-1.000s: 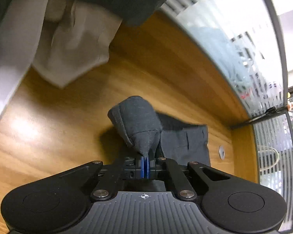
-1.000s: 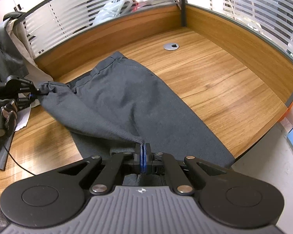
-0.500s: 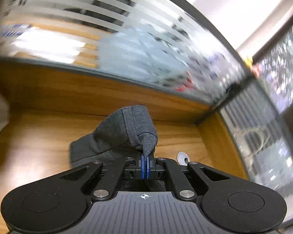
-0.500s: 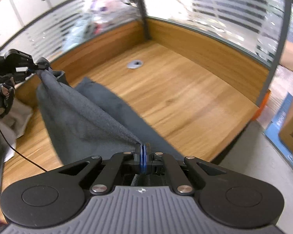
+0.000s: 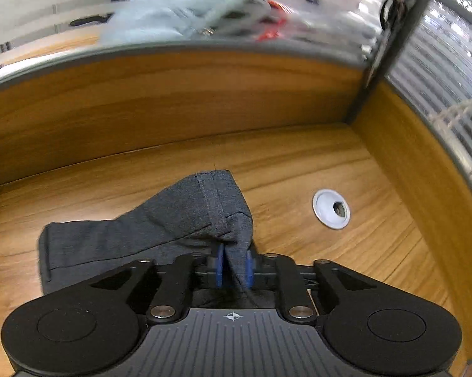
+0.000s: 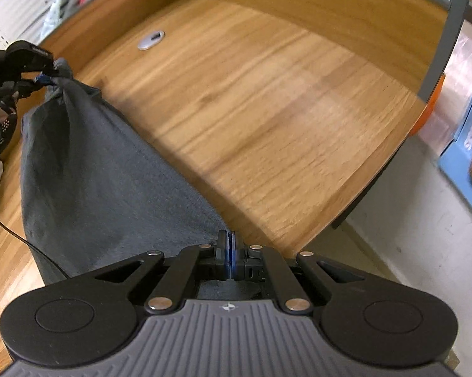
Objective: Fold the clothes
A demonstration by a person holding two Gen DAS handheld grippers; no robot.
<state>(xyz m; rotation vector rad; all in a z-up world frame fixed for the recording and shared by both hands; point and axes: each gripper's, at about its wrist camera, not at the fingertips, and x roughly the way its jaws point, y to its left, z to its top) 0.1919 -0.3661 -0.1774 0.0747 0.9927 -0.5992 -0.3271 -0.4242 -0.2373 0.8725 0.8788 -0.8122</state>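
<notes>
Grey trousers (image 6: 88,169): left hand-held gripper (image 5: 234,265) has just been opening, hem loose between its pads; right hand-held gripper (image 6: 231,259) clamps the fabric; lay edges flush on the surface (image 6: 267,100)

My counter (image 6: 267,100) is warm wood with a raised wooden edge (image 5: 173,100) along the back and the side. A round metal cable hole (image 5: 331,209) sits near the corner. Above the wooden edge runs frosted, striped glass (image 5: 440,72), joined at the corner by a dark post (image 5: 390,34); blurred shapes show behind the glass. Past my counter's near edge I see a pale floor (image 6: 408,267) and a blue box (image 6: 468,144)
</notes>
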